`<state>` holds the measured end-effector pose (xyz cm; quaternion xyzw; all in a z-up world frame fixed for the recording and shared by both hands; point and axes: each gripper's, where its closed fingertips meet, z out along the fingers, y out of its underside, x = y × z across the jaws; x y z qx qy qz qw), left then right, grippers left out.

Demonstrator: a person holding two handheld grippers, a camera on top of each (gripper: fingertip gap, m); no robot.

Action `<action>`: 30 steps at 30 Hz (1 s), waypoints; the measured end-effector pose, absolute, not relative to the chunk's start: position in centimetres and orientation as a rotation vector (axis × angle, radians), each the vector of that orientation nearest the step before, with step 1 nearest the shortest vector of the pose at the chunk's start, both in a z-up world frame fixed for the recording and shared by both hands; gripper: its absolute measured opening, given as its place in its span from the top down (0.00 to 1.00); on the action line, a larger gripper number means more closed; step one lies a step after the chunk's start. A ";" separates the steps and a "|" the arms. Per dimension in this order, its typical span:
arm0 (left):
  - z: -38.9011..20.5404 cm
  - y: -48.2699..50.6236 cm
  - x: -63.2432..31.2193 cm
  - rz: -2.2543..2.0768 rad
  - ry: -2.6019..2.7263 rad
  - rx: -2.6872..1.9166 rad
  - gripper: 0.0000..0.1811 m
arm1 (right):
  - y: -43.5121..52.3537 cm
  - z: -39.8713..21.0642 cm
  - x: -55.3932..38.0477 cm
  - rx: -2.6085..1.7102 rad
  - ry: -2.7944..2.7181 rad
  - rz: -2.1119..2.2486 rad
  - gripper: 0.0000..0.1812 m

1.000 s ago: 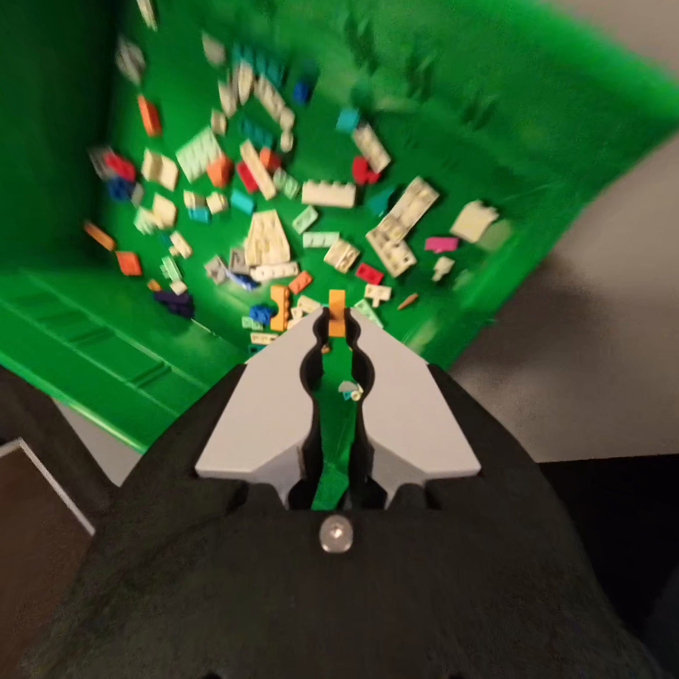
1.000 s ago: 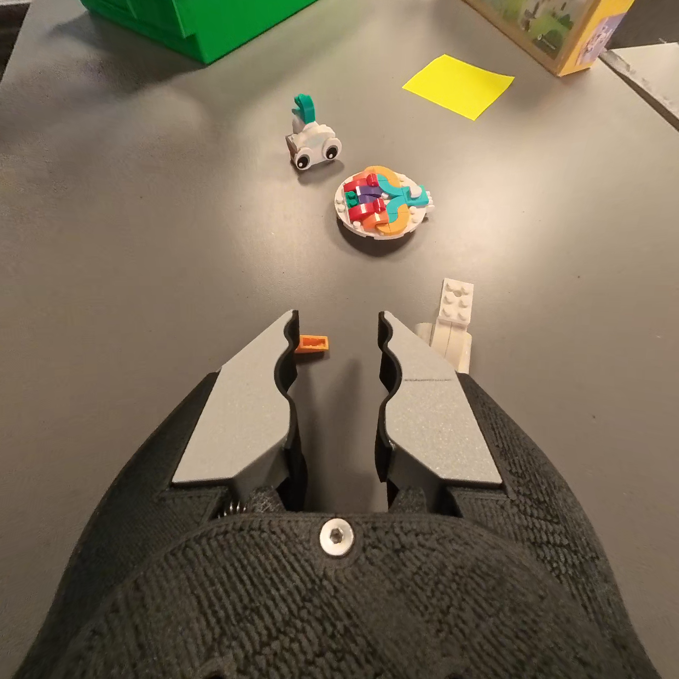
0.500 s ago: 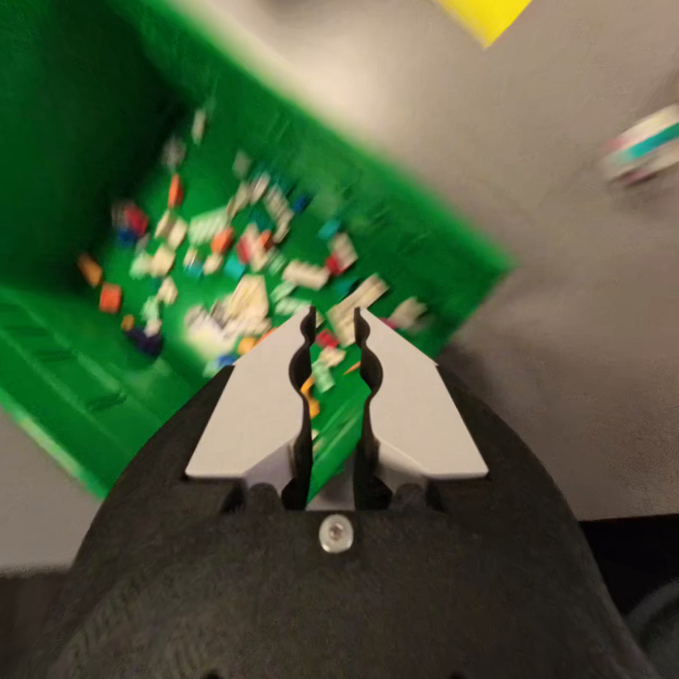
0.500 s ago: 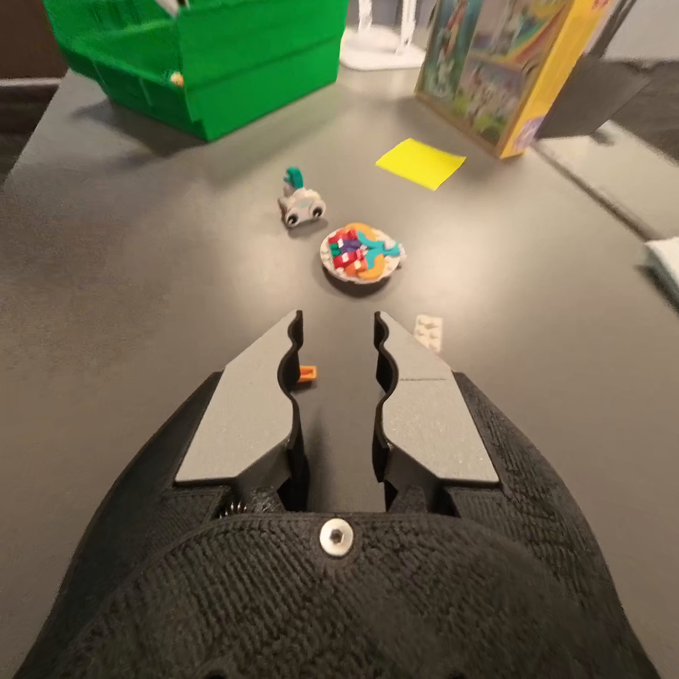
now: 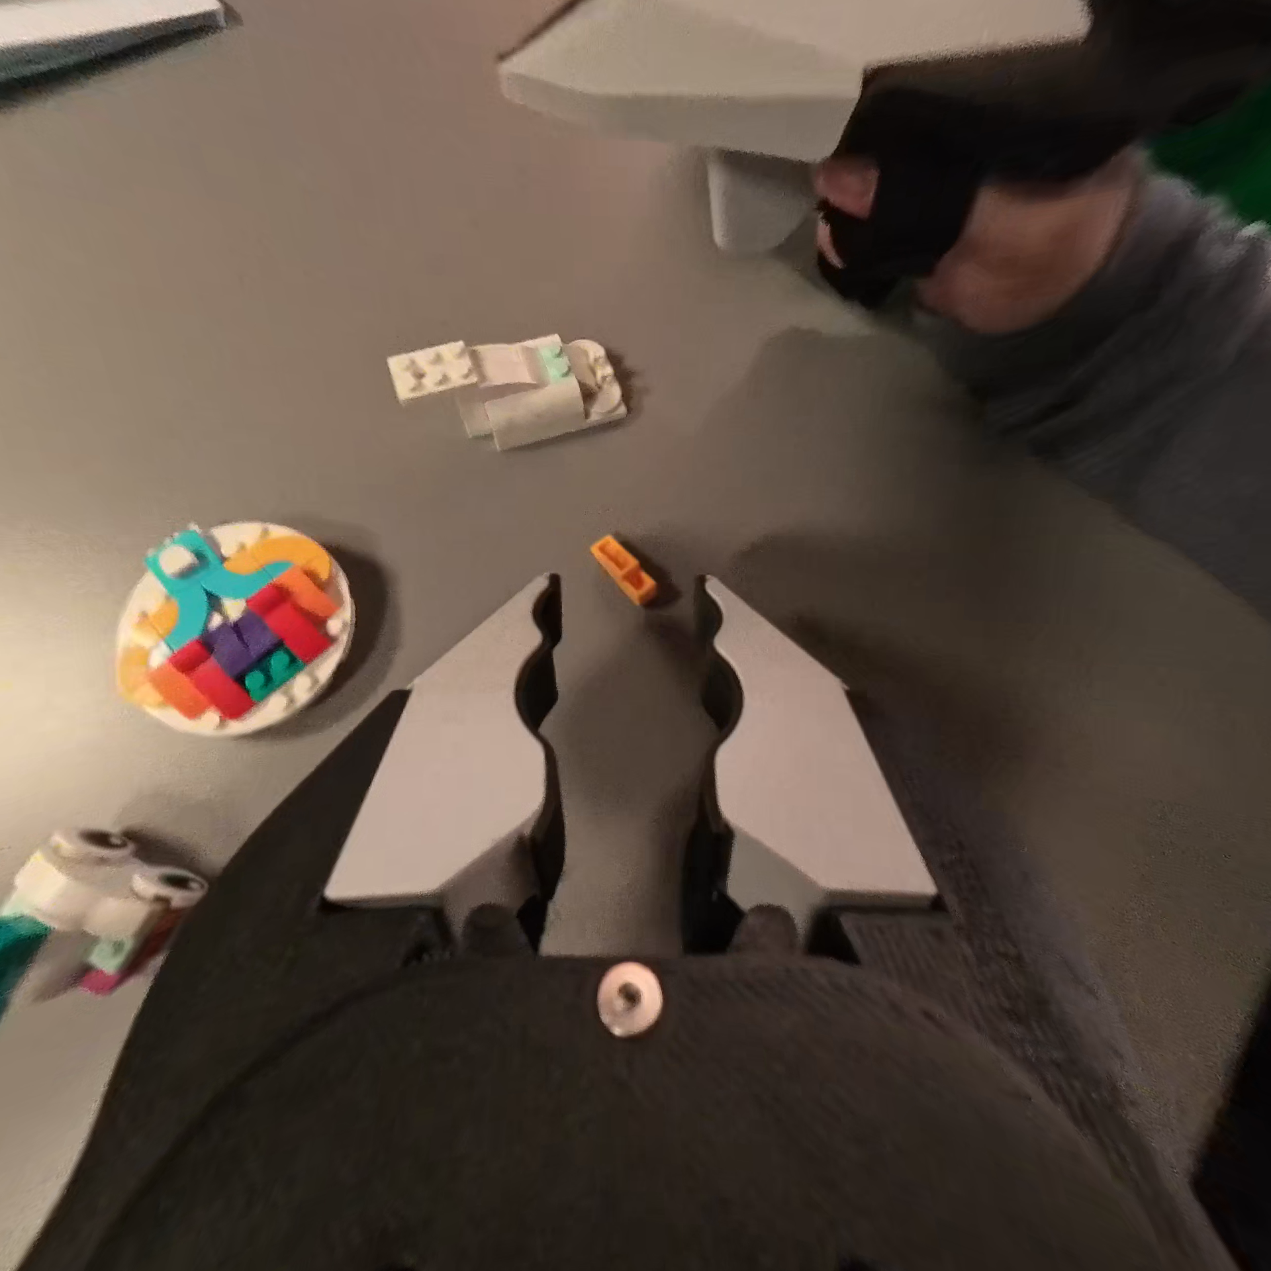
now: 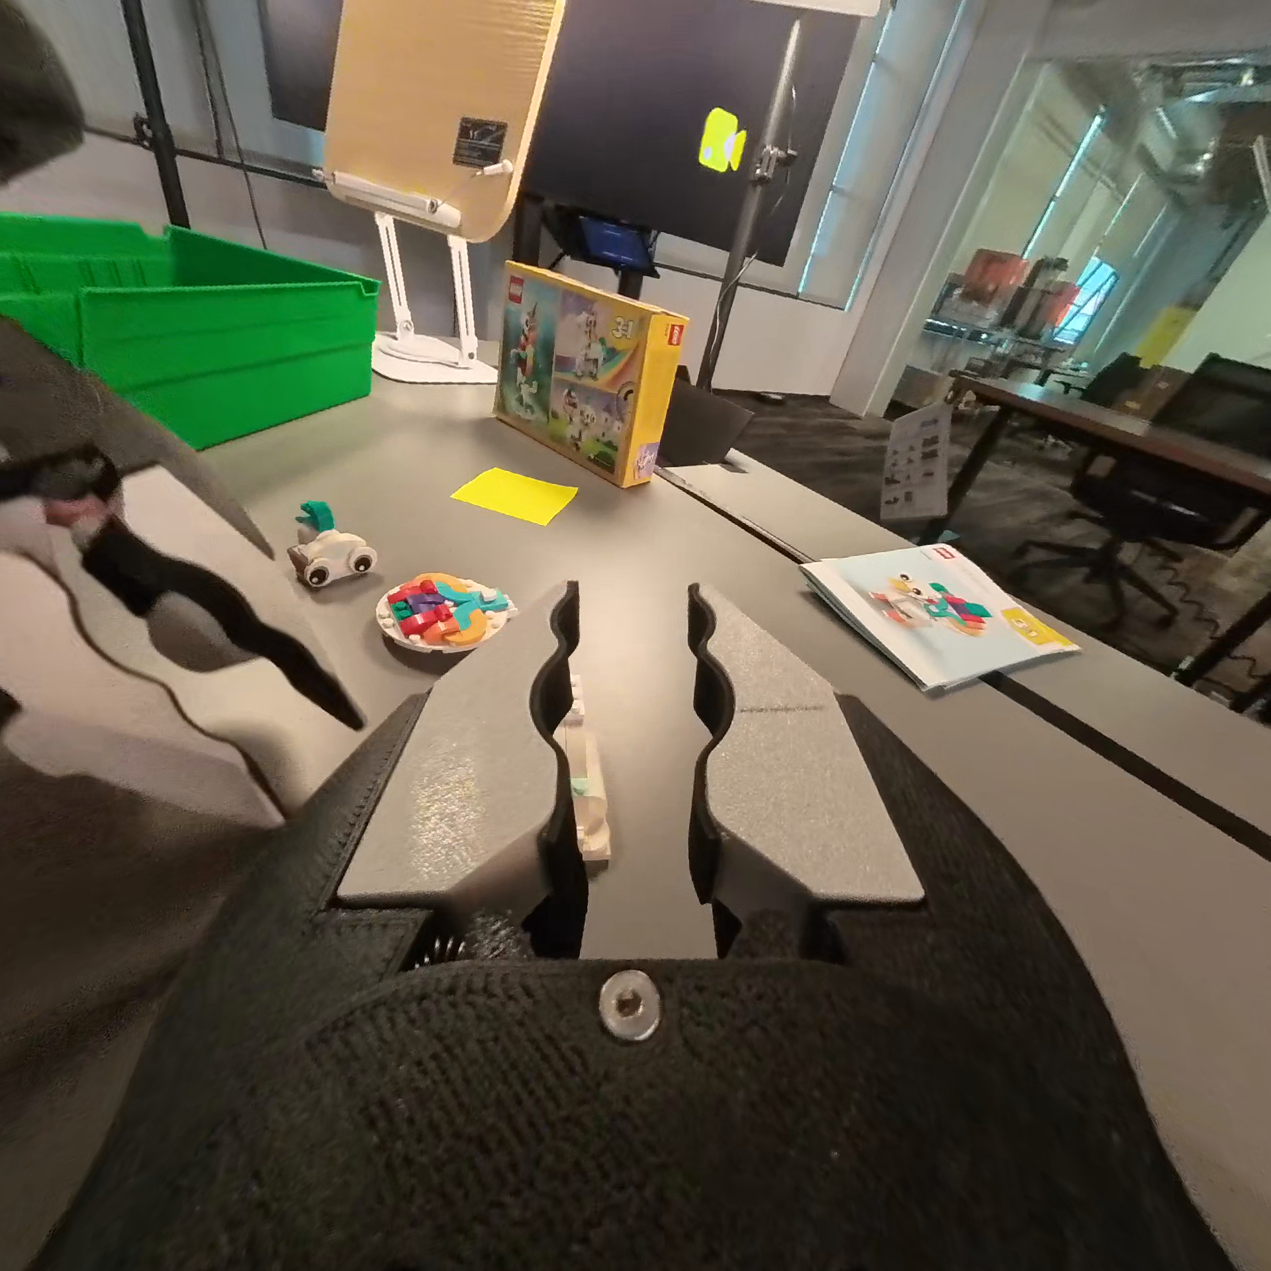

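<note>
My left gripper (image 5: 626, 582) is open and bare, low over the grey table (image 5: 275, 241). A small orange brick (image 5: 622, 569) lies on the table just ahead of its fingertips, between them and touching neither. A white brick assembly (image 5: 512, 388) lies farther ahead. My right gripper (image 6: 629, 595) is open and bare above that white assembly (image 6: 588, 777), which shows between its fingers. A finger (image 5: 688, 89) of the right gripper, with a gloved hand (image 5: 887, 206) behind it, shows at the top of the left wrist view. A left finger (image 6: 179, 509) shows at the left of the right wrist view.
A round white plate of coloured bricks (image 5: 234, 626) (image 6: 443, 609) and a small white figure with eyes (image 6: 333, 550) lie left of the grippers. A green bin (image 6: 192, 330), a toy box (image 6: 584, 371), a yellow note (image 6: 514, 495) and a booklet (image 6: 935, 619) stand around. Some 12 centimeters of space lies between my two pairs of fingers.
My left gripper swung from over the green bin to the table and its jaws opened; the orange piece at its tips a second ago is gone. My right gripper rose, tilted up and narrowed slightly.
</note>
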<state>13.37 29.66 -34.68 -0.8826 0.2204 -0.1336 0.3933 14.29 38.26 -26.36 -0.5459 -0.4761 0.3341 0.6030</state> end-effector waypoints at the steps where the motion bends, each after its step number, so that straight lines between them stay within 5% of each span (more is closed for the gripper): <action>1: -35.2 30.1 13.5 -0.279 0.580 -2.242 0.79 | 38.3 -26.3 14.3 -1.268 -1.097 0.783 0.84; 11: -36.4 29.7 12.9 -0.224 0.609 -2.307 0.96 | 38.3 -26.1 14.4 -1.275 -1.076 0.812 0.85; 20: -24.0 21.2 -7.3 0.219 0.124 -2.131 0.96 | 38.8 -28.4 13.8 -1.424 -1.128 0.855 0.80; 30: -33.2 11.2 -22.6 0.193 -0.518 -2.606 0.92 | 37.6 -32.8 13.0 -1.724 -1.279 0.955 0.74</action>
